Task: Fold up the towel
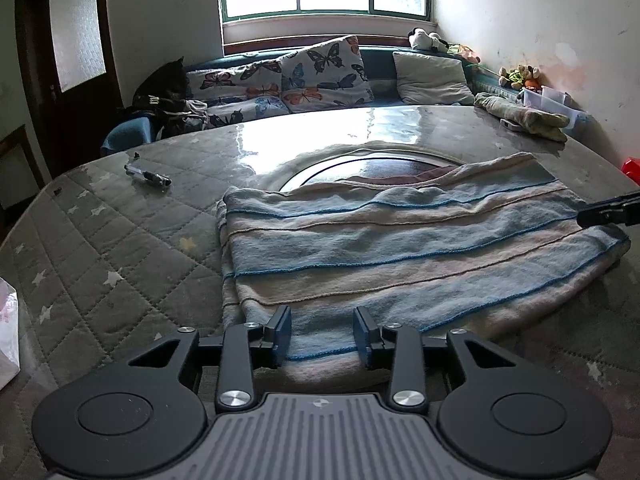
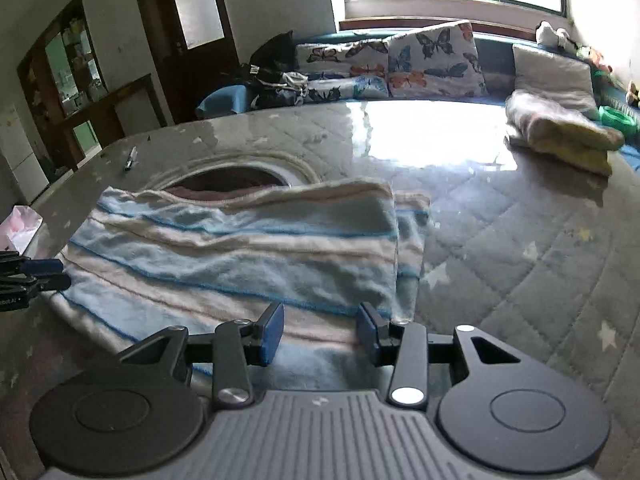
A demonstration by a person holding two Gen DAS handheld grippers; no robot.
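Note:
A blue and cream striped towel (image 1: 400, 248) lies folded over on the quilted table (image 1: 120, 248), its upper layer a little short of the layer beneath on the right side (image 2: 412, 240). My left gripper (image 1: 322, 334) is open over the towel's near edge, left of centre, holding nothing. In the left wrist view my right gripper (image 1: 608, 212) reaches in at the towel's right end. My right gripper (image 2: 320, 330) is open above the near right corner of the towel (image 2: 240, 248). At the towel's left end, the left gripper (image 2: 40, 274) shows in the right wrist view.
A dark round opening (image 1: 372, 166) sits in the table just behind the towel. A second folded towel (image 1: 524, 116) lies at the far right, a pen (image 1: 148, 176) at the far left, a white bag (image 2: 20, 228) by the left edge. A cushioned bench runs behind.

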